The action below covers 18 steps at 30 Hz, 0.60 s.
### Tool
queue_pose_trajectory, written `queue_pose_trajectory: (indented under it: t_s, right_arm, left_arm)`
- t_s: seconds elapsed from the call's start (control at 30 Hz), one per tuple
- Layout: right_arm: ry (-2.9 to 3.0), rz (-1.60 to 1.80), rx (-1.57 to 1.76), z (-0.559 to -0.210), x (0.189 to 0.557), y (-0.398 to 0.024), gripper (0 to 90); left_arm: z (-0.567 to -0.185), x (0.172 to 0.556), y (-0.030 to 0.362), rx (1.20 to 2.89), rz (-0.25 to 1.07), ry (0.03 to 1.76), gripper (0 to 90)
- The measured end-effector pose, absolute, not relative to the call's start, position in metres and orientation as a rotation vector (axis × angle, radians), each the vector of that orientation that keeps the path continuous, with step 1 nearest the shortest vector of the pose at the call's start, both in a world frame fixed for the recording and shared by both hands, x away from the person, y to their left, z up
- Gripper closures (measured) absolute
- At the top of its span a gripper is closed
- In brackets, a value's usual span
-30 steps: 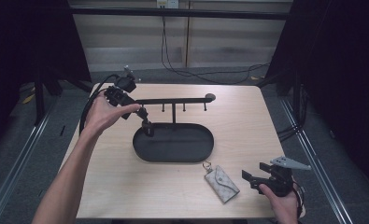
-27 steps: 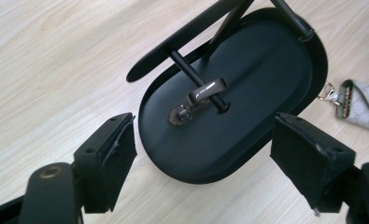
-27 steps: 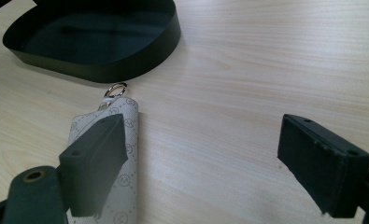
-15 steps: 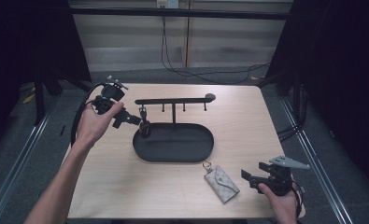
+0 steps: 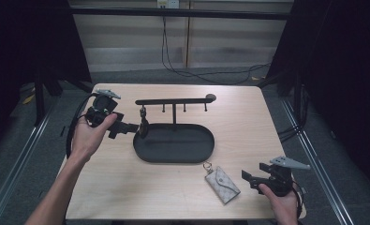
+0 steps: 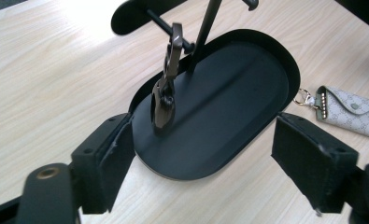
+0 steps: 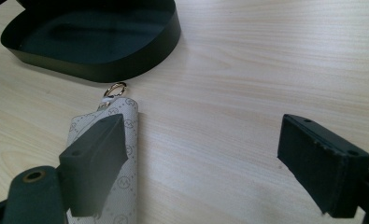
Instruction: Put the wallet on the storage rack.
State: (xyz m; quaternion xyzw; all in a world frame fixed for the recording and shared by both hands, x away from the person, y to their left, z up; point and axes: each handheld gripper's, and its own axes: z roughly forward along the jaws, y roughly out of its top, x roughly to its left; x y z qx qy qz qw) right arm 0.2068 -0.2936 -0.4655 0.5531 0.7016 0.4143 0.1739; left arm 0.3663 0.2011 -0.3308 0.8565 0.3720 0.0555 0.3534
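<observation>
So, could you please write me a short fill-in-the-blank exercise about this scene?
1. A metal clip hangs from a hook on the black ____.
2. The patterned key pouch lies on the table, ____ the oval tray.
3. The left tool is ____, gripping nothing.
4. The right tool is ____.

Answers: rack; outside; open; open

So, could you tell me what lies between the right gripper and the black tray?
In the high view, the patterned key pouch lies on the table between the right gripper and the tray; its ring end points toward the tray.
</observation>
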Motion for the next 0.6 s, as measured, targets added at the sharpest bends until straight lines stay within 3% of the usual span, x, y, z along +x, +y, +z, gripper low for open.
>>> queue_pose_trajectory:
  t_s: [0.6]
  right_arm:
    - [1.986,1.172,1.571,-0.465,0.205,-0.294,15.3]
  left_arm:
    - [-0.370,0.328,0.219,2.073,0.168,0.948,20.3]
